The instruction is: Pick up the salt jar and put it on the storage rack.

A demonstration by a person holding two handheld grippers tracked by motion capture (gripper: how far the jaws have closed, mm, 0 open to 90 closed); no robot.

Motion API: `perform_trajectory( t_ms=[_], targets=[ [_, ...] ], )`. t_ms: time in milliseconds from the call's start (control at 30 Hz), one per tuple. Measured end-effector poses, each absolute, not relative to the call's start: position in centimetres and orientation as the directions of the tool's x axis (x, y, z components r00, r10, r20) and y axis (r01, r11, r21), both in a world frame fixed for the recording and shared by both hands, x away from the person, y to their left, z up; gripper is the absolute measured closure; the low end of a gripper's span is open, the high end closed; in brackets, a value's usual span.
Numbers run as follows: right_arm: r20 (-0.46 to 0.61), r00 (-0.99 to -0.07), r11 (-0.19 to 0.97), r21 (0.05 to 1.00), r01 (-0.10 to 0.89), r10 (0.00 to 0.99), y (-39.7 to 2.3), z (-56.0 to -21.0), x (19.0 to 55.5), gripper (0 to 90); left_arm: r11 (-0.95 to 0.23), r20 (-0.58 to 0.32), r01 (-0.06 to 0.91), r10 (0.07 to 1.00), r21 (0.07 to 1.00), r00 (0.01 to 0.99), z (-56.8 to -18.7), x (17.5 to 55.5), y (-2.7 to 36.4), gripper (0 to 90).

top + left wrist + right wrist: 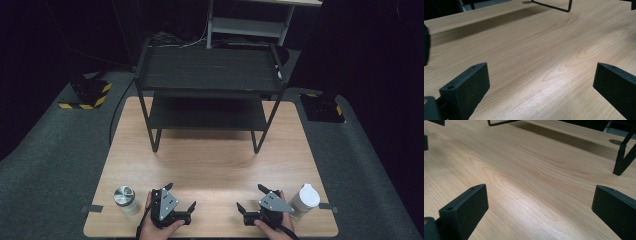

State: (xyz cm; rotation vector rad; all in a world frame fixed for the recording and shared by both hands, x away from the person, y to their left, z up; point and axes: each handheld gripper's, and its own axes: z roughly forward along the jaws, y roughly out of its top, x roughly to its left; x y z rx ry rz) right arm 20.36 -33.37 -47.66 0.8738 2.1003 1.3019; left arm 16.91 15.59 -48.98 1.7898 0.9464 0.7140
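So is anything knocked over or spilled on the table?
No, nothing stands out. The metal-lidded jar and the white cup both stand upright near the table's front corners, the black shelf sits straight at the back, and the wood looks dry. Both tools rest open between them.

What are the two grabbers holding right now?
Nothing. The left gripper and right gripper are both open over bare table. The metal-lidded jar and white cup stand untouched.

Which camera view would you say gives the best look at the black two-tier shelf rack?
The high view: the black shelf rack shows whole, both tiers and legs, at the table's far end. The left gripper view catches just a foot bar; the right gripper view a leg.
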Motion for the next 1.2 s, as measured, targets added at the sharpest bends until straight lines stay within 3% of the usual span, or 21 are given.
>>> perform_trajectory(
  t_ms=[267,1200],
  targets=[
    [-0.028,-0.673,0.290,0.915,0.280,0.739,-34.3,-47.7,21.0,0.4,-0.211,0.034,0.306,0.868,0.928,0.495,-49.1,16.7,15.6,0.6],
    [-0.051,-0.679,0.308,0.914,0.263,0.732,-34.3,-47.7,20.8,0.4,-0.185,0.016,0.277,0.857,0.943,0.516,-48.9,16.1,17.0,1.0]
  ],
)
